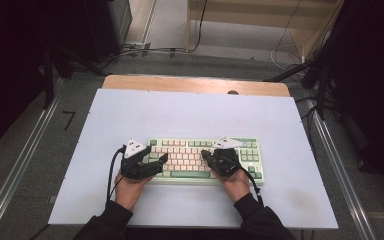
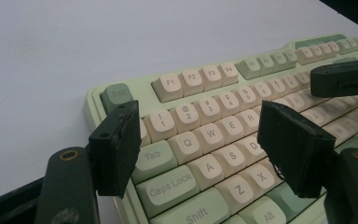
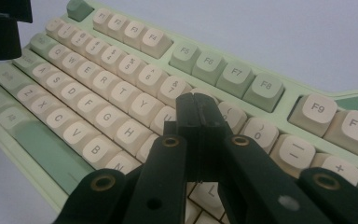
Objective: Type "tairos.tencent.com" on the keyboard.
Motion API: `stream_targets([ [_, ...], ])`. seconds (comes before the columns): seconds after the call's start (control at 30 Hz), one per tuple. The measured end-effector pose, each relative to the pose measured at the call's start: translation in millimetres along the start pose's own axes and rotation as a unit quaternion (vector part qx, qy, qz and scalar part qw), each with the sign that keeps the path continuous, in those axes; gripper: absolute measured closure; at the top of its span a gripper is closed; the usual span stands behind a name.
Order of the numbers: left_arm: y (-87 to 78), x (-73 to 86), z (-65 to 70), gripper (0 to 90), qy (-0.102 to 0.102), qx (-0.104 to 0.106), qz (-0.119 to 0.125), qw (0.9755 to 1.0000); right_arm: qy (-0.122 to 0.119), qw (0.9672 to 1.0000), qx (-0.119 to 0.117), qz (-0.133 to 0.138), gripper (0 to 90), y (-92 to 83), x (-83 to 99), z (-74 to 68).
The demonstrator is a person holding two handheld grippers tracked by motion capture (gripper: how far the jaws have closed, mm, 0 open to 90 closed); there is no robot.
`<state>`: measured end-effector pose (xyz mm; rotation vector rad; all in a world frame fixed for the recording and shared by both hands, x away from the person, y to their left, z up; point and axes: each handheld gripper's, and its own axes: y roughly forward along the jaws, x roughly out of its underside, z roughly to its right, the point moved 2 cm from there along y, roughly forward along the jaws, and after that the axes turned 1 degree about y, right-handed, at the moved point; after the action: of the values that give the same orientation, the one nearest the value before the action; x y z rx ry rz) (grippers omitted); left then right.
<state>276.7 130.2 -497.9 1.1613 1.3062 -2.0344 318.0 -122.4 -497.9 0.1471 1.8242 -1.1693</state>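
A pale green keyboard (image 1: pixel 180 143) with cream and green keycaps lies on the white table mat (image 1: pixel 190 112). My left gripper (image 1: pixel 160 159) hovers open over the keyboard's (image 2: pixel 205 126) left end, its pads (image 2: pixel 116 147) apart above the Tab, A and S keys with nothing between them. My right gripper (image 1: pixel 204 155) is shut, its two jaws pressed together with nothing between them. In the right gripper view its tip (image 3: pixel 197 100) sits low over the keys (image 3: pixel 135 100) around the U and I row; whether it touches a key I cannot tell.
The mat covers a wooden table (image 1: pixel 195 84). Metal rails (image 1: pixel 25 150) run along both sides. Cables (image 1: pixel 145 50) lie on the floor beyond the far edge. Bare mat lies beyond the keyboard and in front of it (image 1: pixel 180 205).
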Motion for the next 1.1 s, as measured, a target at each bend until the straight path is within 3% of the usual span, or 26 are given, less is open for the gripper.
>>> stream_targets([
  [0.73,0.1,0.2,-0.1,30.6,0.000,0.001,0.000,1.0000,-0.001,0.9997,0.004,-0.022,87.7,6.0,-1.4,-1.8],
  [0.87,0.1,0.2,-0.2,30.6,0.001,0.000,0.001,1.0000,0.003,1.0000,-0.004,-0.003,87.1,-0.1,-4.4,-1.5],
  [0.93,0.1,0.2,-0.1,30.6,0.001,-0.001,0.001,1.0000,0.007,0.9999,-0.007,0.008,80.1,-3.5,-6.3,-1.6],
  [0.97,0.1,0.2,0.1,30.6,0.001,0.000,0.001,1.0000,0.008,0.9998,-0.010,0.017,67.7,-7.4,-8.0,-0.5],
  [1.03,0.0,0.0,0.7,30.6,0.002,0.001,0.000,1.0000,0.010,0.9997,-0.008,0.021,62.9,-9.6,-8.9,0.2],
  [1.1,-0.4,-0.2,1.8,33.5,0.005,0.001,0.003,1.0000,0.012,0.9995,-0.004,0.029,45.4,-12.6,-10.6,2.6],
])
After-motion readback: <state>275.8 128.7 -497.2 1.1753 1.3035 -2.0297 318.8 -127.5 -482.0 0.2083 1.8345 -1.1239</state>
